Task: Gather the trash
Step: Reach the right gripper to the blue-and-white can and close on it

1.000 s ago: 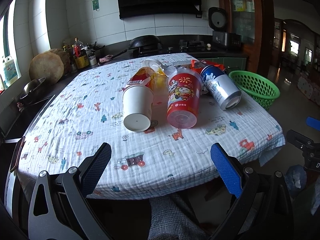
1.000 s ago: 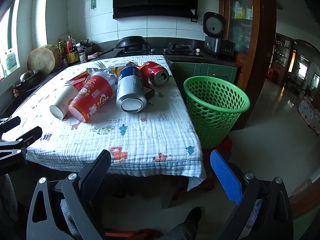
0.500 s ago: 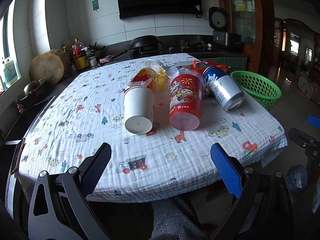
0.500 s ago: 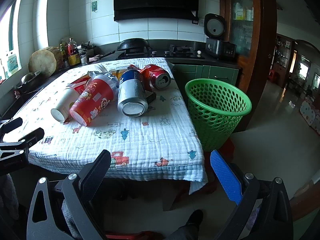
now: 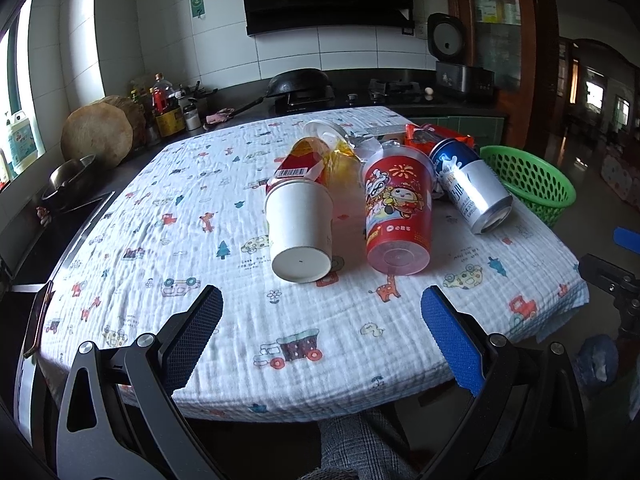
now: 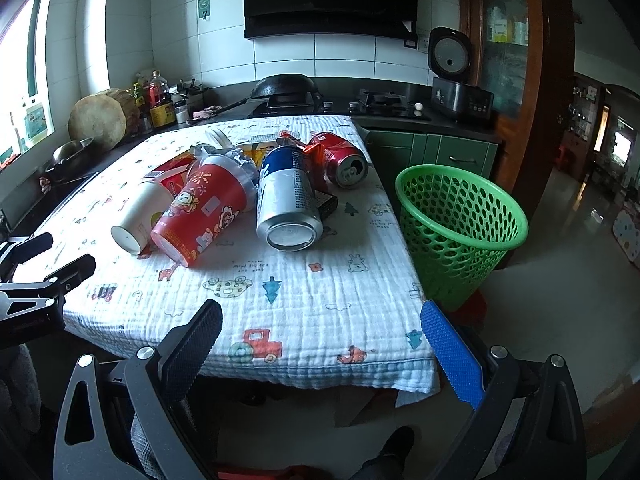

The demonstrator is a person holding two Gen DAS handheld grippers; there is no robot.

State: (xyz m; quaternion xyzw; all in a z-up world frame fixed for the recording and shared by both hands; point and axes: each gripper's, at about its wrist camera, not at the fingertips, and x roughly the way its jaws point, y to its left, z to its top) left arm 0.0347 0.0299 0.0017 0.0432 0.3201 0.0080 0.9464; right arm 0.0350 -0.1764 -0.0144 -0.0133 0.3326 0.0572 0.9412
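Over the last second we have eased both tools closer to the surface [image 5: 168,208]; nothing is picked up yet, so collection is just starting. The left tool [image 5: 321,322] and right tool [image 6: 321,322] are both spread wide and empty. Trash lies clustered at 12 o'clock: one white cup [image 5: 299,232], one red cup [image 5: 398,216], one blue can [image 6: 287,200], one red can [image 6: 344,160], plus wrappers. One green basket [image 6: 460,232] stands at 2 o'clock.
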